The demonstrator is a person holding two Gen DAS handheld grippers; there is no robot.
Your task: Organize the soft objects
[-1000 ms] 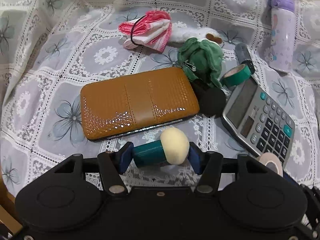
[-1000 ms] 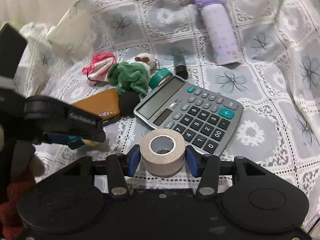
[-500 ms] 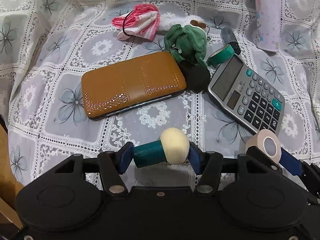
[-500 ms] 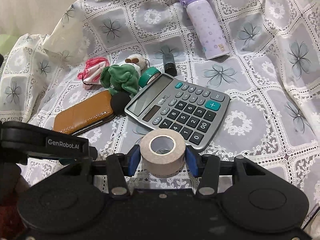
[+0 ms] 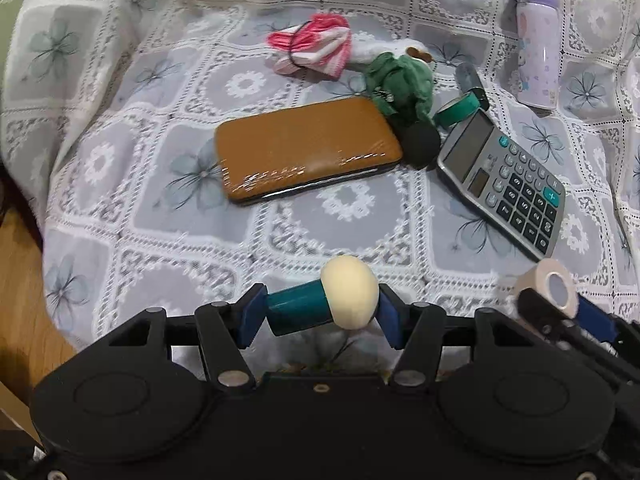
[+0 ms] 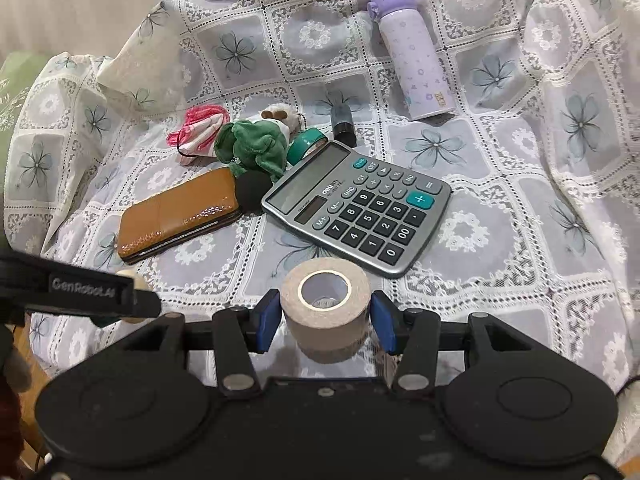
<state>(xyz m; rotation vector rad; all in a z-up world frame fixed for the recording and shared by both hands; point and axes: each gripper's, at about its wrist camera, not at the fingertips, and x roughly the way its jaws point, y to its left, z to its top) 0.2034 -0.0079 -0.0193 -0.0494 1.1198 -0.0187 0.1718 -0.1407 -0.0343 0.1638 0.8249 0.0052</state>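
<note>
The left tongs (image 5: 318, 310) are clenched on a toy mushroom (image 5: 324, 304), one blue pad on the end of its teal stem, the other on its cream cap. Its long axis lies crosswise between the pads, stem to the left, cap to the right, carried above the lace-covered bench (image 5: 352, 220). The right tongs (image 6: 324, 316) are closed about halfway on a roll of beige tape (image 6: 325, 304), pads pressed to its opposite sides, the core's opening facing up and slightly forward. In the left view this roll (image 5: 550, 286) shows at the lower right edge, level with the mushroom and apart from it.

On the bench further ahead lie a brown wallet (image 5: 306, 148), flat with its long side running left to right, a black round puff (image 5: 420, 142) touching its right end, and a green plush toy (image 5: 402, 82) just behind. A pink folded cloth (image 5: 316, 46) sits behind-left of the plush, beside a white plush (image 6: 280, 114). A grey calculator (image 6: 356, 204) lies to the right, a green tape roll (image 6: 306, 146) at its far corner, a small dark cylinder (image 6: 343, 120) beyond, and a purple bottle (image 6: 414, 56) on its side furthest back
</note>
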